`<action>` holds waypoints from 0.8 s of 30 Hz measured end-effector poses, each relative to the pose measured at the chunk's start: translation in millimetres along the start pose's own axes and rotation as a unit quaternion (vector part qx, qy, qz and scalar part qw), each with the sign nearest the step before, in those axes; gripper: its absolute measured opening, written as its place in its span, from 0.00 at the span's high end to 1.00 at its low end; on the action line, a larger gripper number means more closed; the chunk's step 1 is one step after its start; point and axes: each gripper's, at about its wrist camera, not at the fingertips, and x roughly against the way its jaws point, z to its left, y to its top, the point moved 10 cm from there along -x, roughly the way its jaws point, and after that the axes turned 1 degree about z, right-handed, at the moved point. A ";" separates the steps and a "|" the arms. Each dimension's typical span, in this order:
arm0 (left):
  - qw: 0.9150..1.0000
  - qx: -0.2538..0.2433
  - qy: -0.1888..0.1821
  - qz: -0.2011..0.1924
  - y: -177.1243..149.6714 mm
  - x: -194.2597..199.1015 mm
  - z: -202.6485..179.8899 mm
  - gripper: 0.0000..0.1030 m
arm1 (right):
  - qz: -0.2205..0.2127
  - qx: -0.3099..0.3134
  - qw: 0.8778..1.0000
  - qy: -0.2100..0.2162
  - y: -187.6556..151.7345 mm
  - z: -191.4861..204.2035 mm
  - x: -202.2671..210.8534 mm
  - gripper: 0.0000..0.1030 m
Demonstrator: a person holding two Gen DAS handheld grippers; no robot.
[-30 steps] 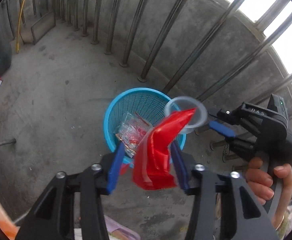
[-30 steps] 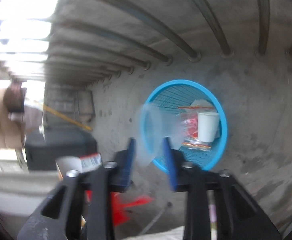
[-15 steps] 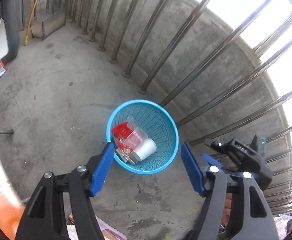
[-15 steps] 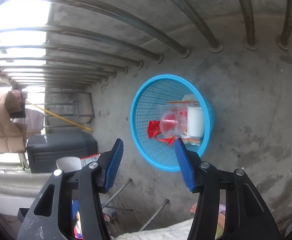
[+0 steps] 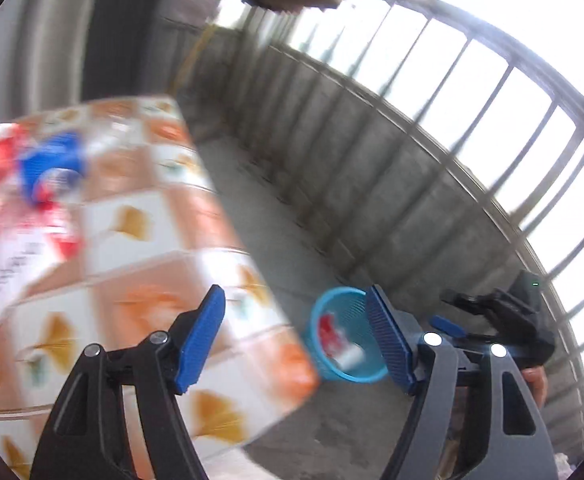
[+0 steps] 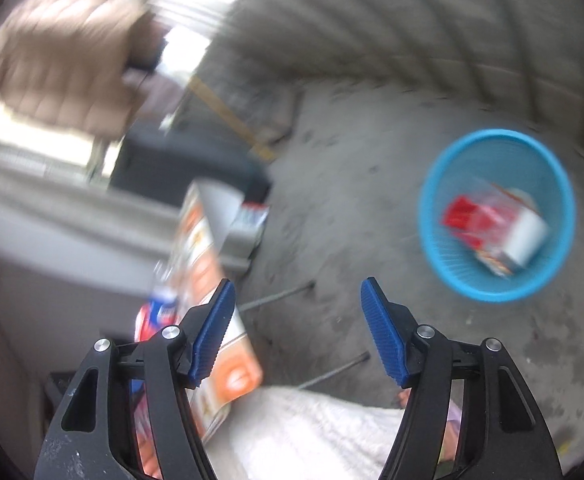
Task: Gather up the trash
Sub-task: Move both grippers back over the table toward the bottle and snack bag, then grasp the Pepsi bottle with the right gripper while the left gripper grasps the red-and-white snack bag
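The blue mesh basket (image 5: 356,376) (image 6: 484,152) stands on the concrete floor by the railing. Inside lie a red wrapper (image 6: 464,216), a white cup (image 6: 528,236) and clear plastic. My left gripper (image 5: 294,304) hangs well above and back from the basket, jaws opening, nothing between them. My right gripper (image 6: 296,308) is also raised, jaws opening and empty; in the left wrist view it (image 5: 454,314) shows to the right of the basket, held by a hand. A blurred red, white and blue packet (image 5: 31,184) lies on an orange and white box (image 5: 131,240).
The patterned box (image 6: 203,248) fills the left side near both grippers. Metal rods (image 6: 275,298) lie on the floor, and a white fluffy cloth (image 6: 312,432) sits below. A dark bin (image 6: 187,160) stands behind. The steel railing (image 5: 472,128) lines the far edge.
The red wrapper left the left jaws and the clear plastic left the right jaws; both now lie in the basket. Both grippers opened, rose and swung away towards the patterned box.
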 end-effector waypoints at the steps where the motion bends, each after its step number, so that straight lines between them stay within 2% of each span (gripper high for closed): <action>1: 1.000 0.008 0.021 -0.017 1.3 16.0 23.4 0.32 | 0.012 0.019 1.000 0.005 -5.5 16.2 -7.5 0.37; 6: 0.989 0.059 0.102 -0.085 7.5 83.3 125.9 0.32 | 0.076 0.084 0.993 0.037 -36.2 92.7 -53.4 0.35; 9: 0.978 0.108 0.141 -0.113 9.5 116.3 188.9 0.32 | 0.124 0.120 0.983 0.063 -64.7 148.1 -93.0 0.33; 15: 0.962 0.148 0.182 -0.138 9.5 143.9 252.1 0.32 | 0.218 0.158 0.958 0.098 -123.7 241.2 -172.5 0.30; 18: 0.958 0.157 0.199 -0.132 4.6 143.8 277.8 0.33 | 0.236 0.155 0.955 0.088 -136.9 265.6 -208.5 0.30; 19: 0.958 0.157 0.206 -0.126 3.6 139.6 282.0 0.36 | 0.243 0.144 0.956 0.081 -138.9 272.4 -225.5 0.29; 21: 0.958 0.164 0.210 -0.112 2.3 129.6 293.8 0.40 | 0.240 0.119 0.962 0.059 -137.1 278.3 -248.7 0.25; 24: 0.961 0.168 0.197 -0.098 2.5 112.3 301.1 0.47 | 0.222 0.078 0.972 0.015 -124.4 272.6 -280.3 0.21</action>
